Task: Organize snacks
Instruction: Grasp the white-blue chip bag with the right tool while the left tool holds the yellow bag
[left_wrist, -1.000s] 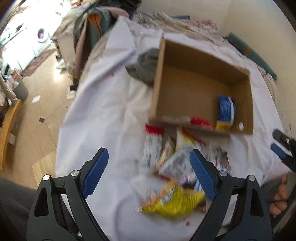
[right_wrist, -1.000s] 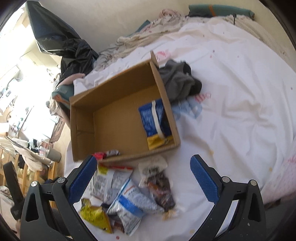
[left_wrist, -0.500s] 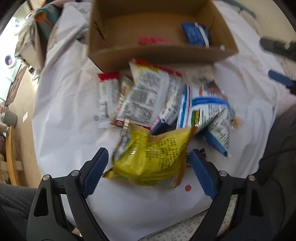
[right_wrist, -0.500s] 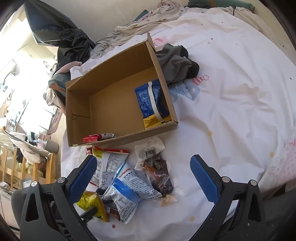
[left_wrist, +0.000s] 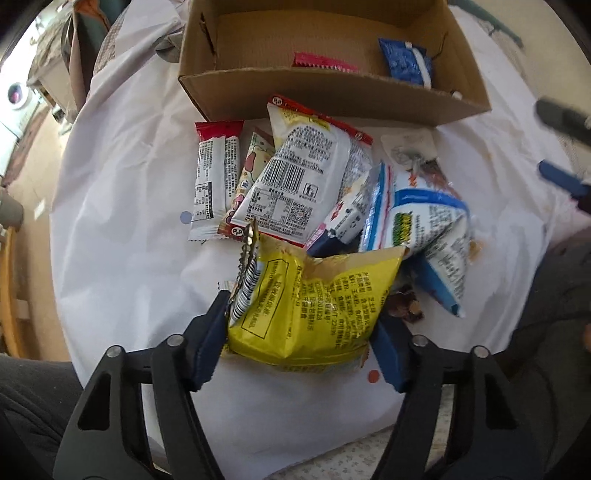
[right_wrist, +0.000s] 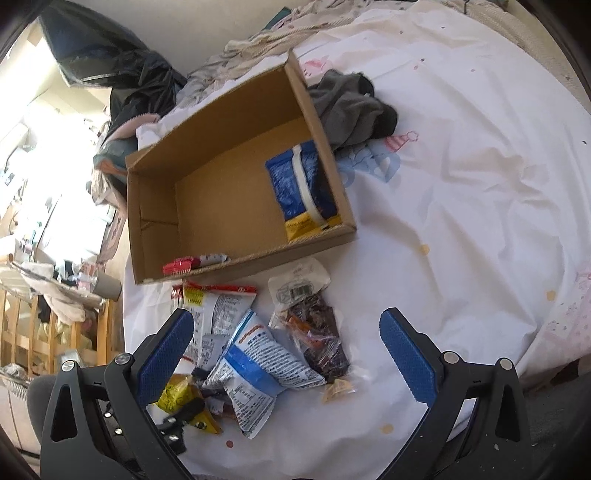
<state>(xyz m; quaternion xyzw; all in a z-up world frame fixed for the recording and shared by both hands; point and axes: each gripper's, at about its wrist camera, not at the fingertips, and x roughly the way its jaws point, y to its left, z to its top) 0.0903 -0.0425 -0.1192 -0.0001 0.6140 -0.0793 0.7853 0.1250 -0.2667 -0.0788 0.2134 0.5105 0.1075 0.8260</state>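
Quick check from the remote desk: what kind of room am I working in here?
Most likely a bedroom: the snacks and the cardboard box sit on a white bedsheet with rumpled bedding along the wall, and a grey garment lies beside the box.

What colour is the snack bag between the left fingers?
Yellow, with a torn top; the yellow bag shows best in the left wrist view.

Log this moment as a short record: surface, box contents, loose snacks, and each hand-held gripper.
surface: white sheet
box: cardboard box, open top
in box: blue packet, red packet
loose snacks: pile in front of box, including blue-and-white bag
left hand-held gripper: jaws just closing, pads against yellow bag
right hand-held gripper: open, empty, above the pile
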